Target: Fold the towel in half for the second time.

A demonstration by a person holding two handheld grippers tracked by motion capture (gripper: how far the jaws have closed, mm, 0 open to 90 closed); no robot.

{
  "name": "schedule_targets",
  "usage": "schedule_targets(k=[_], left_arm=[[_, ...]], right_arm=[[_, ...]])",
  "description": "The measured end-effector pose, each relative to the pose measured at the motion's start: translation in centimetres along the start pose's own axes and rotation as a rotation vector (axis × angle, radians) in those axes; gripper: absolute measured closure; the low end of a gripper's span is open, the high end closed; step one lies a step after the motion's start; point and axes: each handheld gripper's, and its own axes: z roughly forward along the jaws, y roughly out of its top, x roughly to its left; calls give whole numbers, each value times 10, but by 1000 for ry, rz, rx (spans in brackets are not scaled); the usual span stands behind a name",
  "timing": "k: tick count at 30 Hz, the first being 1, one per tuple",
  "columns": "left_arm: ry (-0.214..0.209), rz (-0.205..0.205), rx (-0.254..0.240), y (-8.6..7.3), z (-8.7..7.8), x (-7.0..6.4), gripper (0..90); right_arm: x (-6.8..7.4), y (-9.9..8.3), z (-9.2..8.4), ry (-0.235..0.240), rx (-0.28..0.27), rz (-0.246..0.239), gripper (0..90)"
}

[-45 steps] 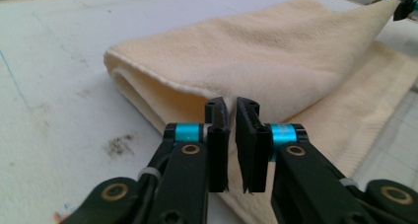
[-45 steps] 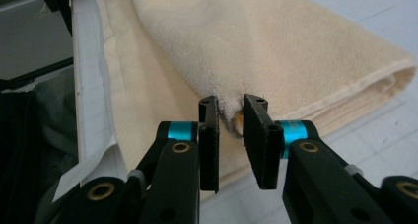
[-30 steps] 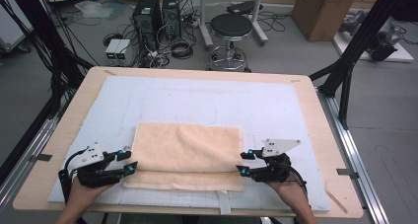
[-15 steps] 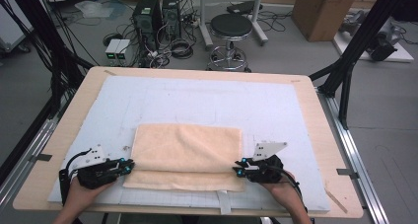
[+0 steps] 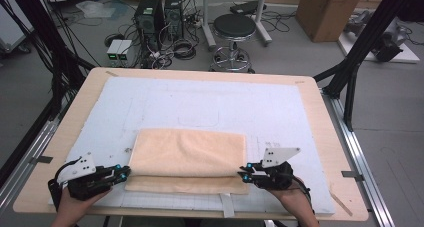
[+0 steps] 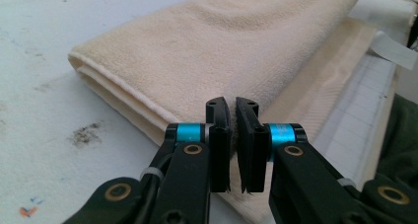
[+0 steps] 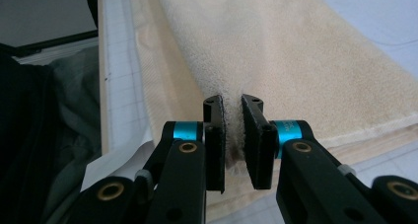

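My table (image 5: 320, 94) has a pale wooden top with rounded corners. A white mat (image 5: 200, 107) covers most of it, leaving a wooden border all round; the mat is scuffed and faintly marked. A folded cream towel (image 5: 190, 154) lies flat on the mat, near my edge, its lower layer sticking out toward me. A strip of white tape (image 5: 226, 204) sits at the mat's near edge, just below the towel.

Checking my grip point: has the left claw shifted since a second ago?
Yes. The left claw has slid toward the towel, its jaws just closing on that near left corner, closer to the mat's near edge.
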Motion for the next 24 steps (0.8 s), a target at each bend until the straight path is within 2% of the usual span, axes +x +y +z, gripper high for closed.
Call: schedule_targets(k=[5,6,7,8,9,10,12,15,18,21,24], left_arm=[[-20,21,23,-4,-5,-9,842],[-27,21,29,-6,-5,-10,842],[-43,24,37,-7,-5,-10,834],[-45,25,32,-8,-6,-10,809],[-52,16,21,-7,-7,-10,732],[-62,10,11,-6,-8,-10,644],[-89,13,-13,-1,-7,-12,593],[-103,24,-9,6,3,-14,567],[-119,23,33,8,19,-12,603],[-126,16,80,4,28,-11,692],[-127,6,100,-1,28,-10,724]], right_arm=[[5,-8,1,35,28,7,810],[6,-10,2,52,31,7,799],[6,-12,3,78,40,13,743],[6,-13,3,102,53,27,668],[6,-14,2,94,51,33,583],[6,-14,0,88,35,40,571],[6,-11,-7,85,-9,40,542],[7,-4,-9,76,-41,26,565],[11,3,3,91,-36,-2,596],[14,6,22,101,35,-37,664],[15,0,33,120,86,-35,717]])
